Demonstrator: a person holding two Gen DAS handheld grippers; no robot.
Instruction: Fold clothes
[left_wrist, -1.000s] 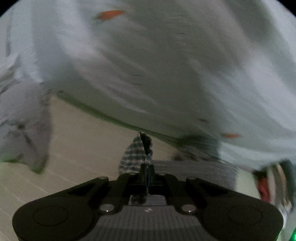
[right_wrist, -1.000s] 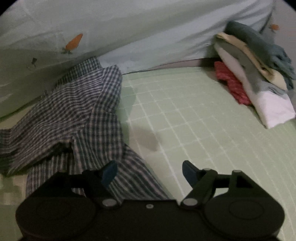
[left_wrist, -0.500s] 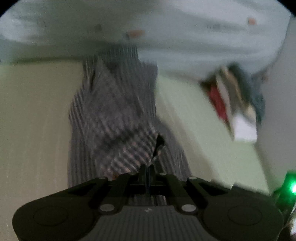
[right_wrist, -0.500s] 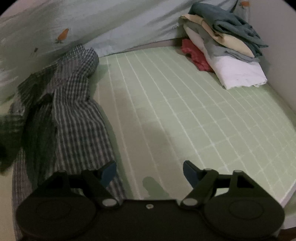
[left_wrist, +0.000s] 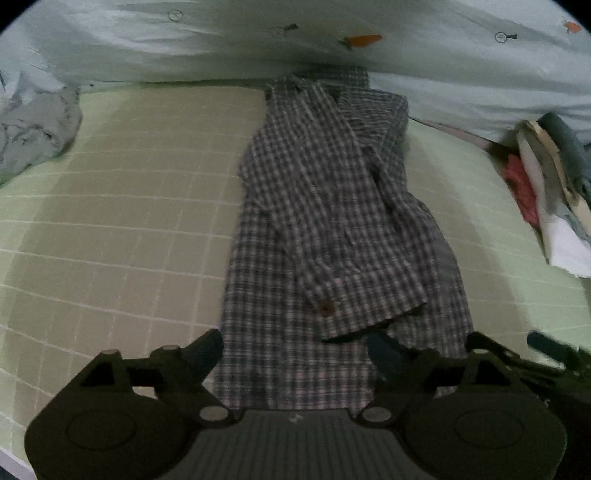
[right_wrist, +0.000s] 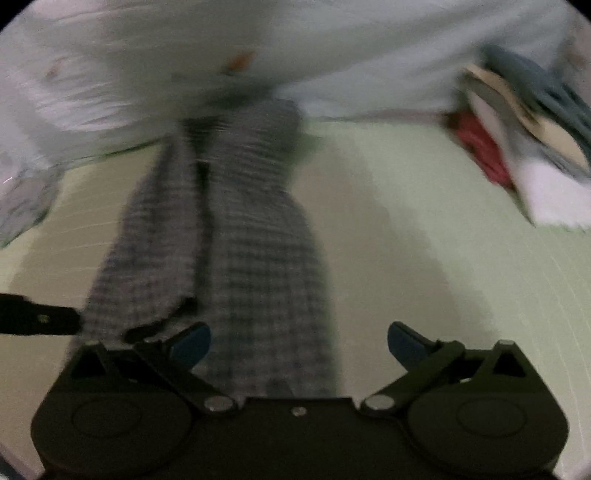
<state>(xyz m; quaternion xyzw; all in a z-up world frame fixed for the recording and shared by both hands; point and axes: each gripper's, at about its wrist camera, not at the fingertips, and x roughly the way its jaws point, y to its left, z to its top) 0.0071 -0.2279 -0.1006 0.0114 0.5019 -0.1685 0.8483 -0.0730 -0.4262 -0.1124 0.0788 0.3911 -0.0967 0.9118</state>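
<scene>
left wrist view: my left gripper (left_wrist: 295, 350) has just been opening, jaws wide over the checked shirt (left_wrist: 332, 229), which lies long on the green mat (left_wrist: 129, 221), unheld. right wrist view, blurred: my right gripper (right_wrist: 299, 341) has just opened wider, empty, shirt's near end below it.

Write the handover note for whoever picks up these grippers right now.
Left gripper: jaws have just been opening, now open, nothing pinched, over the near end of the shirt.
Right gripper: jaws have just opened wider, empty, over the shirt's right edge.
Shirt: lies in a long strip on the green mat, a sleeve laid over its middle, cuff button up.
Folded pile: at the right.
Done: sides folded in.
Left: likely fold the strip lengthwise and add it to the pile.
</scene>
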